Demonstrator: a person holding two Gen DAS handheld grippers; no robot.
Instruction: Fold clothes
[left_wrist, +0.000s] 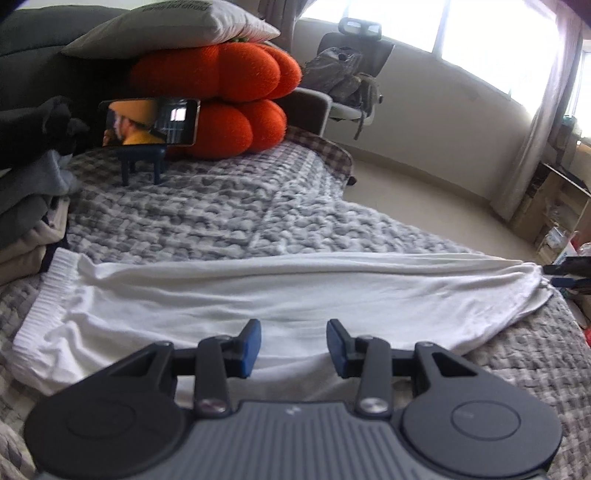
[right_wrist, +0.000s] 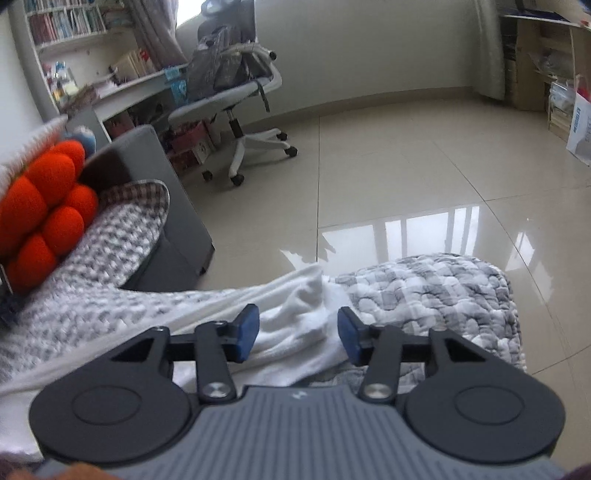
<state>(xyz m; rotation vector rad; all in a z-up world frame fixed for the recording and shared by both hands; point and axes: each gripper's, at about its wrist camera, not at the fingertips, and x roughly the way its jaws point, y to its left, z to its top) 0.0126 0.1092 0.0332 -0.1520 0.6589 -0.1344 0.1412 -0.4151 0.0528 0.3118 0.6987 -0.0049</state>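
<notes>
A white garment (left_wrist: 258, 295) lies stretched flat across the grey checked quilt (left_wrist: 221, 206), its ribbed hem (left_wrist: 44, 306) at the left. My left gripper (left_wrist: 293, 347) hovers open over the garment's near edge with nothing between its blue pads. The garment's other end (right_wrist: 295, 317) lies bunched at the bed's corner. My right gripper (right_wrist: 298, 334) stands open there, with the cloth lying between its pads and neither pad pressing on it. In the left wrist view the right gripper's fingertips (left_wrist: 565, 275) show at the far right, beside that end.
Orange pumpkin cushions (left_wrist: 221, 96) under a pillow, and a phone on a small stand (left_wrist: 149, 123), sit at the bed's head. A pile of clothes (left_wrist: 22, 221) rises at the left. Beyond the bed edge is tiled floor (right_wrist: 406, 166) and an office chair (right_wrist: 236, 110).
</notes>
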